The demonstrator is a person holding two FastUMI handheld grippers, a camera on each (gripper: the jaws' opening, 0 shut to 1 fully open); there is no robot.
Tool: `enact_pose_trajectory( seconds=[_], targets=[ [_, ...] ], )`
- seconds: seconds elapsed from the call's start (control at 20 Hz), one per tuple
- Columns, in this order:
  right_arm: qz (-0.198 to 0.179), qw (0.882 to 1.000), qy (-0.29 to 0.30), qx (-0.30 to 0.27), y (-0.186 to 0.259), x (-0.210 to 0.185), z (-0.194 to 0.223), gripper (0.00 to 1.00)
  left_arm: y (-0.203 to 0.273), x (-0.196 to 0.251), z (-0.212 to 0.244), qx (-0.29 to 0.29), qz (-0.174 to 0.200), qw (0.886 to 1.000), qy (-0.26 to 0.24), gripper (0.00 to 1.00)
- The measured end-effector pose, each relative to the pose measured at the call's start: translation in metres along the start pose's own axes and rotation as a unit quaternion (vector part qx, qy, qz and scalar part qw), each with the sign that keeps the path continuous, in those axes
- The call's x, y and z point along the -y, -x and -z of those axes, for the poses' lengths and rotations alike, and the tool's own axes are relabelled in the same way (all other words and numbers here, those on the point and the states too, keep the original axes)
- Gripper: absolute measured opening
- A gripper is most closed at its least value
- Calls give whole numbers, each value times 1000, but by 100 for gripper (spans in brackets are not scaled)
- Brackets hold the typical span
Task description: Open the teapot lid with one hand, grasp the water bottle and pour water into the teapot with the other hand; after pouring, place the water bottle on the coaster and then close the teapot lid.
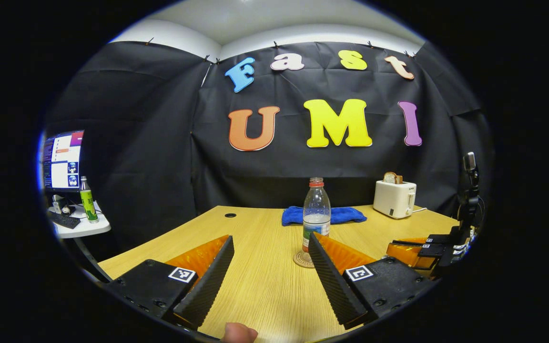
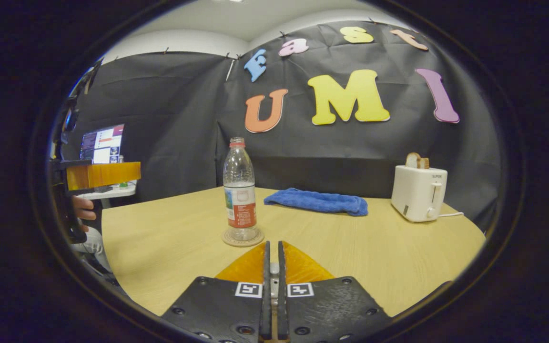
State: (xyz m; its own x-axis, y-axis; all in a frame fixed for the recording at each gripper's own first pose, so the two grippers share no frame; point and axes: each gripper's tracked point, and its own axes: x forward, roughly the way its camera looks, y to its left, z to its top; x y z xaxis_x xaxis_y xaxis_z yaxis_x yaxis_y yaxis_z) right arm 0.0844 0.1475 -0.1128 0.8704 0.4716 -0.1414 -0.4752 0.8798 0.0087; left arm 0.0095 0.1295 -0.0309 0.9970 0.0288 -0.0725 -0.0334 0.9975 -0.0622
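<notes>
A clear water bottle (image 1: pixel 316 214) with a red cap and a little water stands upright on a round coaster (image 1: pixel 303 261) in the middle of the wooden table. My left gripper (image 1: pixel 269 237) is open just short of it, and the bottle rises behind the tip of its right finger. Off to the right hovers the right gripper (image 1: pixel 398 247). In the right gripper view the bottle (image 2: pixel 239 190) and coaster (image 2: pixel 242 238) sit a short way ahead. My right gripper (image 2: pixel 273 244) is shut with nothing in it. The left gripper (image 2: pixel 112 175) is at the far left, held by a hand (image 2: pixel 84 209).
A blue cloth (image 2: pixel 317 201) lies behind the bottle. A white toaster (image 2: pixel 418 193) with bread in it stands at the back right. A side table (image 1: pixel 81 226) at the left carries a monitor and a green bottle. A camera stand (image 1: pixel 468 190) rises at the right edge.
</notes>
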Motion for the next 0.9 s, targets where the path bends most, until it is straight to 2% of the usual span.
enact_pose_trajectory(
  seconds=[0.1, 0.15, 0.2, 0.35, 0.55, 0.75, 0.9],
  targets=[
    [13, 1000, 0, 3, 7, 2, -5, 11, 1, 4, -3, 5, -1, 1000, 4, 98],
    [30, 999, -8, 14, 11, 9, -11, 29, 1, 5, -2, 7, -4, 1000, 6, 98],
    [40, 999, -16, 26, 18, 13, -18, 40, 0, 8, -2, 8, -4, 1000, 11, 98],
    [87, 994, -27, 58, 42, 29, -41, 94, 4, 35, 3, 3, 22, 999, 32, 98],
    [155, 984, -12, 89, 91, 58, -76, 96, 8, 57, -12, 20, 41, 998, 50, 98],
    [195, 975, 18, 101, 136, 64, -98, 96, 23, 82, -25, 33, 72, 996, 45, 98],
    [214, 971, 18, 109, 162, 62, -102, 95, 39, 93, -36, 42, 82, 995, 38, 98]
  ],
)
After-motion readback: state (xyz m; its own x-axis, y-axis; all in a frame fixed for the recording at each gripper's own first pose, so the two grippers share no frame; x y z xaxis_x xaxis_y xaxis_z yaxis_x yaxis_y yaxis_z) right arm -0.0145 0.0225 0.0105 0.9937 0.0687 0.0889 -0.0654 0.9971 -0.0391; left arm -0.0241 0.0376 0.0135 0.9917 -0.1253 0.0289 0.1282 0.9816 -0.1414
